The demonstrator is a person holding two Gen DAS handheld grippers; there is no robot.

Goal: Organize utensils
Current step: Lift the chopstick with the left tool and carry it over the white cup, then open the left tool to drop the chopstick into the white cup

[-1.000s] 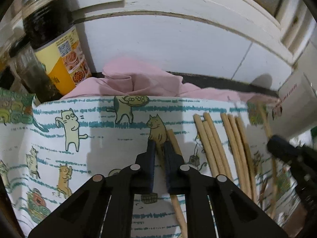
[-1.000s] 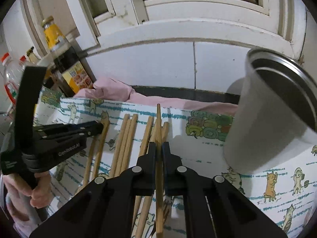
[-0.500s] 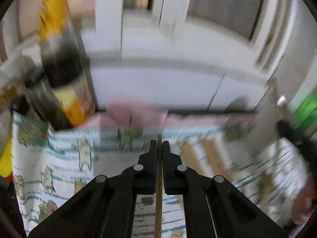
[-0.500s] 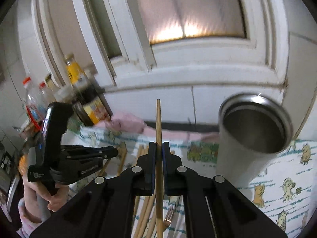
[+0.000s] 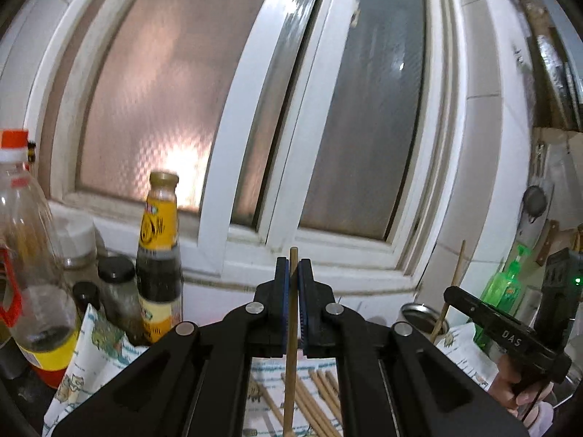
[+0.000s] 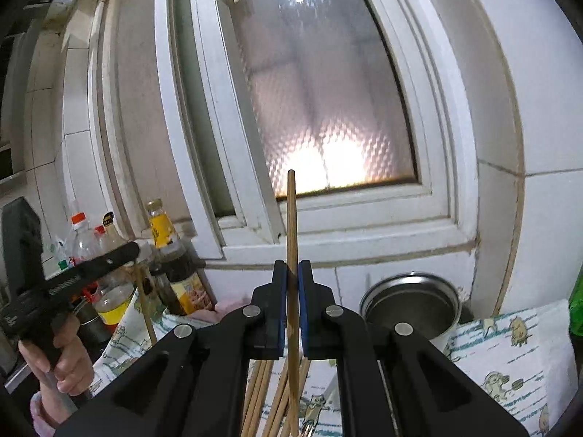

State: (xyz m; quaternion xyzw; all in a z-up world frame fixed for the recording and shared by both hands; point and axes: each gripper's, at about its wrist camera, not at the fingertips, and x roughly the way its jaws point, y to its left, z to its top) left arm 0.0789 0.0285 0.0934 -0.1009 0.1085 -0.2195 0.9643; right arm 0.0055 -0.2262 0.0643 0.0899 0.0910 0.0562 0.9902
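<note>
My left gripper (image 5: 293, 266) is shut on one wooden chopstick (image 5: 291, 327), lifted off the cat-print cloth (image 5: 98, 349) and held nearly level toward the window. In the right wrist view it shows at the left (image 6: 133, 249), its chopstick (image 6: 144, 302) hanging below. My right gripper (image 6: 291, 267) is shut on a second chopstick (image 6: 291, 218) that sticks well past the fingertips. Seen from the left wrist, the right gripper (image 5: 452, 293) hovers beside the steel cup (image 5: 419, 315). Several more chopsticks (image 6: 262, 393) lie on the cloth below. The steel cup (image 6: 411, 302) stands open-mouthed to the right.
Sauce bottles (image 5: 158, 266) and a clear plastic bottle (image 5: 25, 255) crowd the left edge of the cloth. A frosted window (image 6: 320, 109) with a white sill backs the counter. A green bottle (image 5: 503, 287) stands at the far right. A person's hand (image 6: 65, 360) grips the left handle.
Both grippers have risen from the cloth and tilted up toward the window. The left one closed on a chopstick and lifted it; the right one kept hold of its own.
</note>
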